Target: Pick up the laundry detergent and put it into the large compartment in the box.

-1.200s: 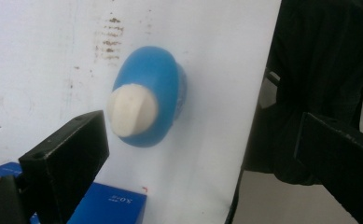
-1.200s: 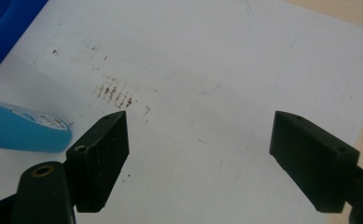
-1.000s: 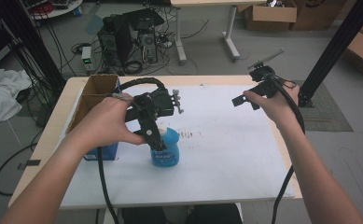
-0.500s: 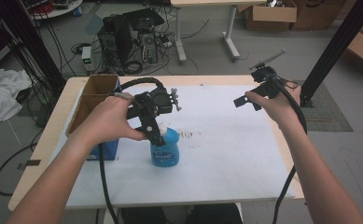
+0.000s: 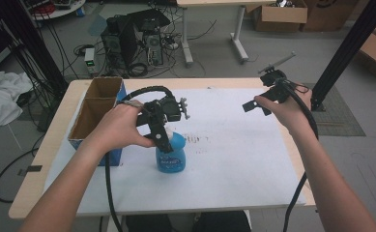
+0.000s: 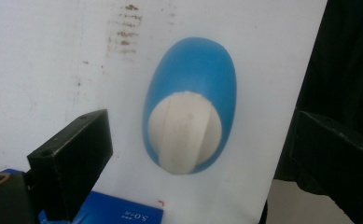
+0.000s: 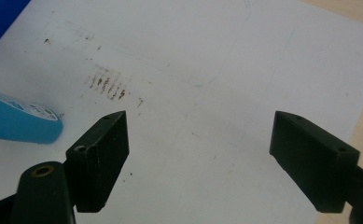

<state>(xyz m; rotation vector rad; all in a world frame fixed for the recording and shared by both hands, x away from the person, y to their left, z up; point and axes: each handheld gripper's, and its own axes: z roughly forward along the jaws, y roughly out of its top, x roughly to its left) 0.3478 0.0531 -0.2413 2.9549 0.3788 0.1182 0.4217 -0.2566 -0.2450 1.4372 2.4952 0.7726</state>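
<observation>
Blue bottle point(image 5: 170, 157) stands at frame centre on the white sheet point(image 5: 234, 159), left gripper point(image 6: 188, 154) poised wide above its cap point(image 6: 185, 133); best centred before closing. Right gripper point(image 7: 198, 163) idles open, upper right.

Black hand-held gripper point(image 5: 162, 126), trailing cable

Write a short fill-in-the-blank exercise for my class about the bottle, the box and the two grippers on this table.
1. The bottle standing upright on the white sheet is ____ in colour.
2. The bottle's cap is ____.
3. The left gripper is right above the bottle, its fingers ____ and not touching it.
4. The open cardboard box stands at the table's ____ edge in the high view.

Missing words: blue; white; open; left
</observation>
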